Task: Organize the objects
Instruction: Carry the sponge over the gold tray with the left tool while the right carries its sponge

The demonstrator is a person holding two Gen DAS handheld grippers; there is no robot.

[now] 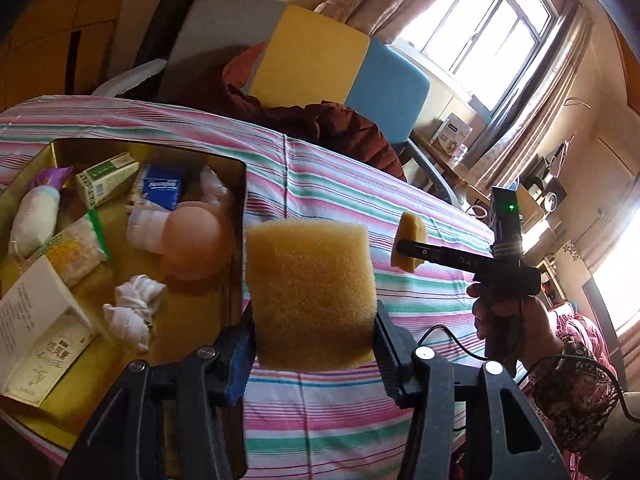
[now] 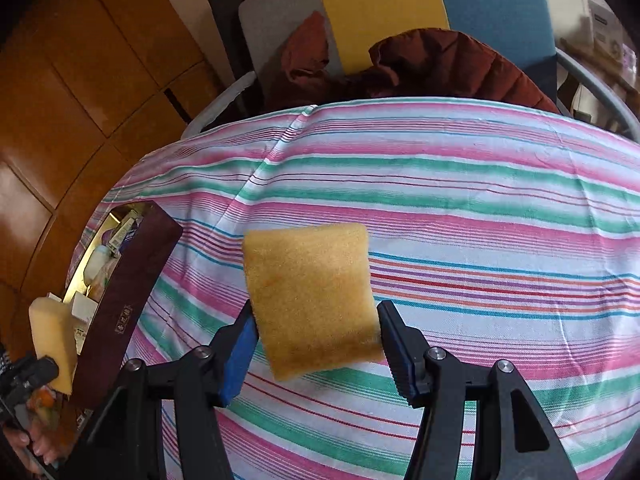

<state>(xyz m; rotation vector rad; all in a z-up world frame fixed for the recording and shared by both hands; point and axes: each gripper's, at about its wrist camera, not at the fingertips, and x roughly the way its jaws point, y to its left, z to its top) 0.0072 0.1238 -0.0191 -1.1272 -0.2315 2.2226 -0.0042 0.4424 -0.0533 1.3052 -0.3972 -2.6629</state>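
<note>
My left gripper [image 1: 314, 340] is shut on a yellow sponge [image 1: 312, 292] and holds it above the striped cloth, just right of an open box [image 1: 244, 216]. The box holds small cartons, white bundles and a peach-coloured ball [image 1: 194, 240]. My right gripper [image 2: 316, 340] is shut on a second yellow sponge [image 2: 312, 296] above the cloth. The right gripper also shows in the left wrist view [image 1: 408, 246], further right. The left gripper with its sponge shows in the right wrist view [image 2: 52, 336], beside the box's dark side [image 2: 132, 292].
A striped cloth [image 2: 480, 208] covers the table. Behind it stands a chair with grey, yellow and blue cushions [image 1: 312, 56] and a dark red jacket [image 1: 340, 128]. A window [image 1: 488, 32] and shelves lie at the right. A wooden floor [image 2: 80, 80] lies at the left.
</note>
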